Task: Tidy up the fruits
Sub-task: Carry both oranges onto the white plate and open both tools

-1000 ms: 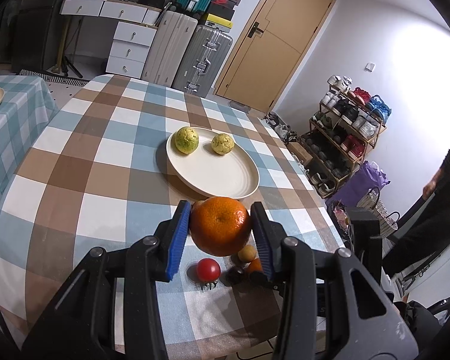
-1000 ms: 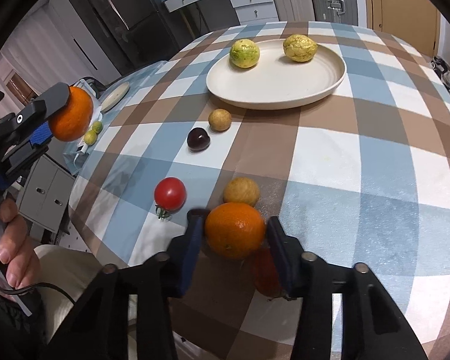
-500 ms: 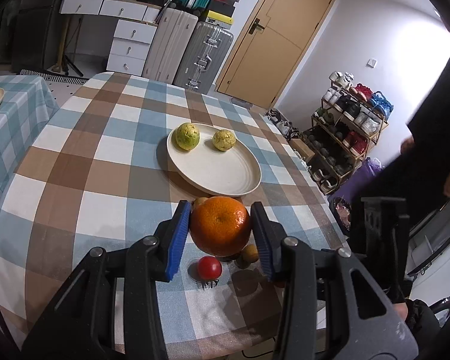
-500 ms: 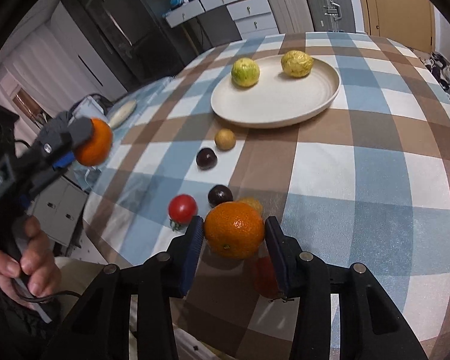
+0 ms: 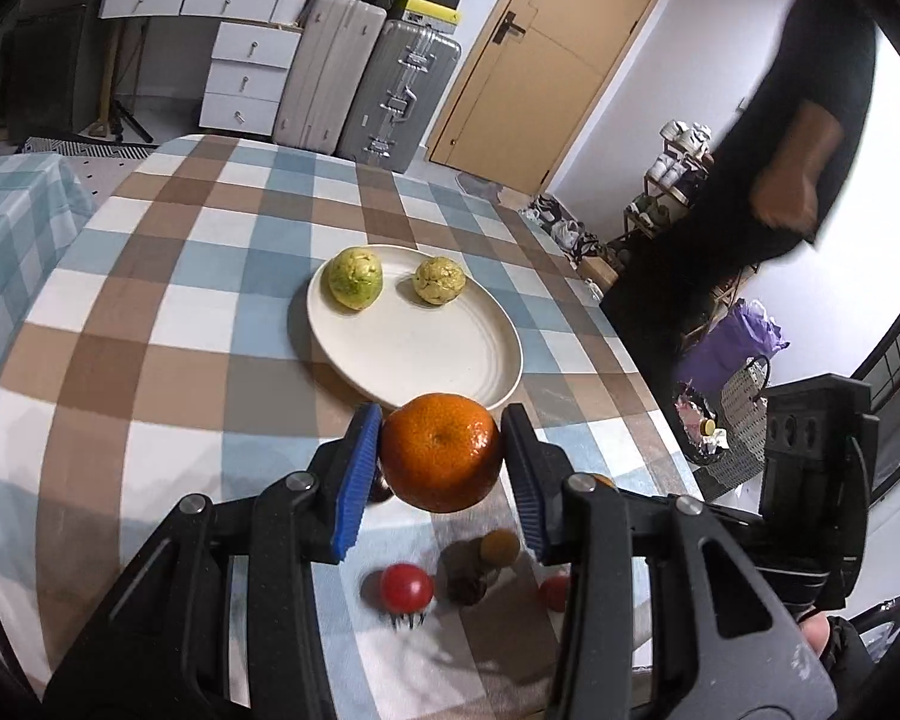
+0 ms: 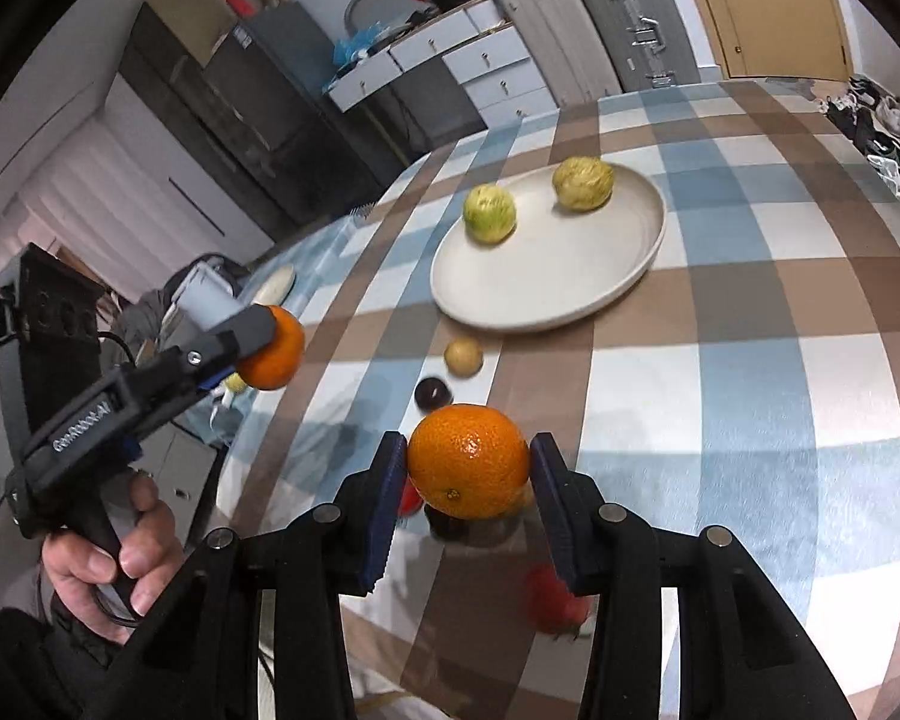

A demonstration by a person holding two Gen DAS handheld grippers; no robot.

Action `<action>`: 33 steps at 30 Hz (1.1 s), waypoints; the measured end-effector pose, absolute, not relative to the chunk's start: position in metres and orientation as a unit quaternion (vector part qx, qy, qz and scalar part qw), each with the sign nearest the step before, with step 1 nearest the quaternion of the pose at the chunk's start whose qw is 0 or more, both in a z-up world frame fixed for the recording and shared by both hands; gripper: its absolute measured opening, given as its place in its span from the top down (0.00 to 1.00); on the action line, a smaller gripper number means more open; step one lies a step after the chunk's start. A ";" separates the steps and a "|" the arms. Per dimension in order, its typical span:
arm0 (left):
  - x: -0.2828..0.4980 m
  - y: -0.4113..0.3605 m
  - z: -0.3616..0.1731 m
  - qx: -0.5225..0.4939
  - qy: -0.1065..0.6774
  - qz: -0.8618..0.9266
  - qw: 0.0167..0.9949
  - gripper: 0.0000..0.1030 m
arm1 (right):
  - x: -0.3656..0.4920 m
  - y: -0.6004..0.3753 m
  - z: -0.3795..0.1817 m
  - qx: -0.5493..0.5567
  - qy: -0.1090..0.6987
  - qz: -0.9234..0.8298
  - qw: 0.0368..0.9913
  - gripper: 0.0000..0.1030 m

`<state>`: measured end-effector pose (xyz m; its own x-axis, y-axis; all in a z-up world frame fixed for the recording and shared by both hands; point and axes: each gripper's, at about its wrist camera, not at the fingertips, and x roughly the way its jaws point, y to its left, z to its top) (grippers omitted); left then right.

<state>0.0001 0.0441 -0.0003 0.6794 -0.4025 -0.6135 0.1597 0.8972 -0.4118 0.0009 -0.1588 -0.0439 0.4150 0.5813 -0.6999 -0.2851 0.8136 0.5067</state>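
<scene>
My left gripper (image 5: 441,462) is shut on an orange (image 5: 441,459) and holds it in the air over the table's near edge. My right gripper (image 6: 468,471) is shut on a second orange (image 6: 469,462), also lifted. The left gripper with its orange (image 6: 273,348) shows at the left of the right wrist view. A white plate (image 5: 438,354) (image 6: 546,276) holds two yellow-green fruits (image 5: 355,279) (image 5: 439,281). Small fruits lie on the cloth below: a red tomato (image 5: 407,588), a dark round fruit (image 5: 468,585), a yellowish one (image 5: 499,546).
The table has a blue, brown and white checked cloth (image 5: 168,312). Another tomato (image 6: 555,600) and small fruits (image 6: 463,355) (image 6: 432,393) lie near the front edge. A person in black (image 5: 768,150) stands at the right. Suitcases and drawers stand behind.
Both grippers have risen with their oranges and shifted a little toward the plate. The small fruits now lie lower in both views. The person at the right has stepped closer.
</scene>
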 end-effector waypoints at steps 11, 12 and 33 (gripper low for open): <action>0.068 0.018 0.023 -0.122 0.367 -0.169 0.907 0.63 | 0.033 -0.166 -0.025 0.171 0.444 0.268 0.838 0.58; 0.078 0.016 0.025 -0.117 0.367 -0.169 0.907 0.63 | 0.039 -0.166 -0.022 0.166 0.440 0.267 0.841 0.58; 0.290 -0.012 -0.048 -0.098 0.498 -0.162 0.846 0.63 | 0.198 -0.124 -0.082 0.142 0.496 0.241 0.822 0.58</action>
<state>0.2902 -0.0117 -0.0478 0.4519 -0.3707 -0.8114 0.1762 0.9288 -0.3261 0.1978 -0.1236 -0.0818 0.3927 0.5368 -0.7468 -0.2553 0.8437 0.4722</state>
